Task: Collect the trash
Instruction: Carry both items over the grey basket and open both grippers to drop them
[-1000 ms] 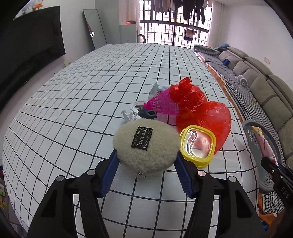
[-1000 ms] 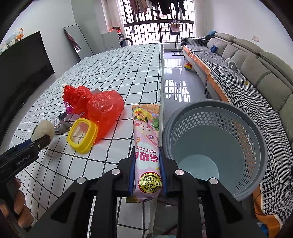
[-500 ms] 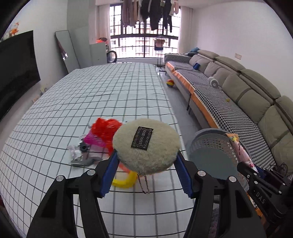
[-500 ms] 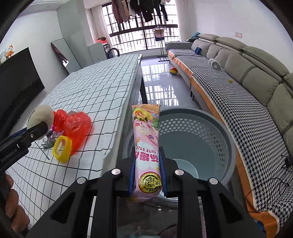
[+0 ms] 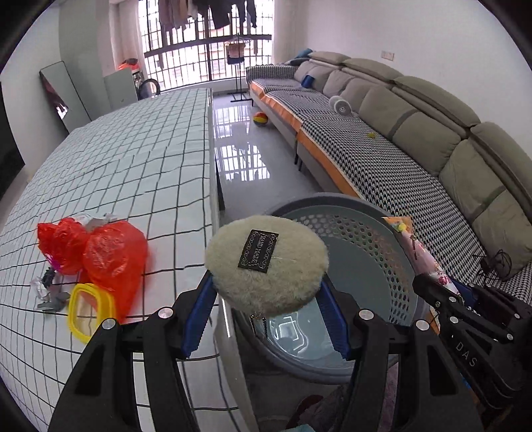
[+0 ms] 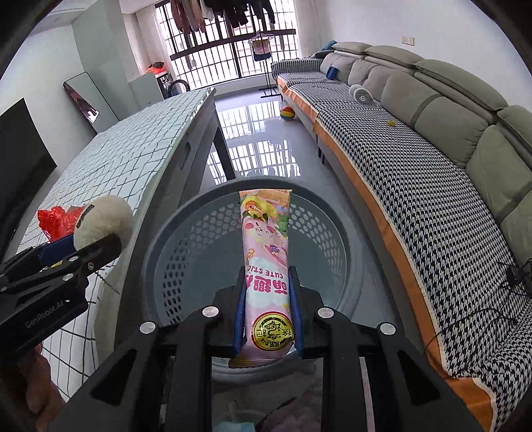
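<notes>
Left gripper (image 5: pixel 266 319) clamped puff (image 5: pixel 266 264), right gripper (image 6: pixel 267 312) clamped wrapper (image 6: pixel 266 252), above basket (image 6: pixel 159 239); puff, seemingly near rim, risked dropping outside.

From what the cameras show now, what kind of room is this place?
Most likely a home living room: a long grey sofa along one wall, clothes drying at the barred balcony window, and a table with a checked cloth.

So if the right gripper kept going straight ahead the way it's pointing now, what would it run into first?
Probably the laundry basket. The right gripper, its jaws shut on the snack packet, points down into the basket's open top, so the packet's tip would likely meet the inside first. Depth is hard to judge.
</notes>
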Tool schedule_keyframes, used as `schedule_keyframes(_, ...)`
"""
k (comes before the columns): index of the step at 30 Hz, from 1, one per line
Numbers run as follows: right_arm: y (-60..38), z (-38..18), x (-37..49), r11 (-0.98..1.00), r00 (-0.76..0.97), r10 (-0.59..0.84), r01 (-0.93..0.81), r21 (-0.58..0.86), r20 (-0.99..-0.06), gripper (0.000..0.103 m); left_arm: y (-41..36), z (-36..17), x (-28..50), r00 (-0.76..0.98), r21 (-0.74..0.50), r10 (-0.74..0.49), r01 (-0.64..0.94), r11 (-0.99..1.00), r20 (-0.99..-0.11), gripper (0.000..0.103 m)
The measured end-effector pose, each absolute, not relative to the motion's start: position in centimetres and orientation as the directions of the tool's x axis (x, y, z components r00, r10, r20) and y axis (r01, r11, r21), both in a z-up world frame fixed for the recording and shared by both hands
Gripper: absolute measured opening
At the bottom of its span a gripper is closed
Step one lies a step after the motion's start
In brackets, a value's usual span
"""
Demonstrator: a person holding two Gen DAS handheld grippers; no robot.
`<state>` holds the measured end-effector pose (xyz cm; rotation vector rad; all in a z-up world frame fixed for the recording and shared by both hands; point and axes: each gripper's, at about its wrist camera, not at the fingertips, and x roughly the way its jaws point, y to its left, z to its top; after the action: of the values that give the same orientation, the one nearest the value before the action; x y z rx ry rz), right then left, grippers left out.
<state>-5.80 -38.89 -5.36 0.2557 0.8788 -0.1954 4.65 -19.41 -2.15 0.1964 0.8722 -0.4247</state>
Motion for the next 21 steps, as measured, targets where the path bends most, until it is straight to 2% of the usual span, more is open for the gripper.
schedule_keyframes(11,-40.3,-8.0,-4.1,0.954,0.588,-0.031,0.259,0.151,-0.808,0.023,-21.2,-5.0,5.1,0.519,0.005,-0.261,0.455,0.891,-0.814,0.063)
schedule_keyframes(15,-40.3,-7.8,-4.3,0.954,0.604,-0.045,0.261,0.145,-0.796,0.036,-21.4,-5.0,5.2,0.521,0.010,-0.257,0.454,0.891,-0.814,0.067)
schedule_keyframes(21,-40.6,-8.0,-4.5,0.948,0.605,-0.044,0.276,0.158,-0.795,0.036,-21.5,-5.2,5.2,0.526,0.017,-0.248,0.448,0.894,-0.813,0.071)
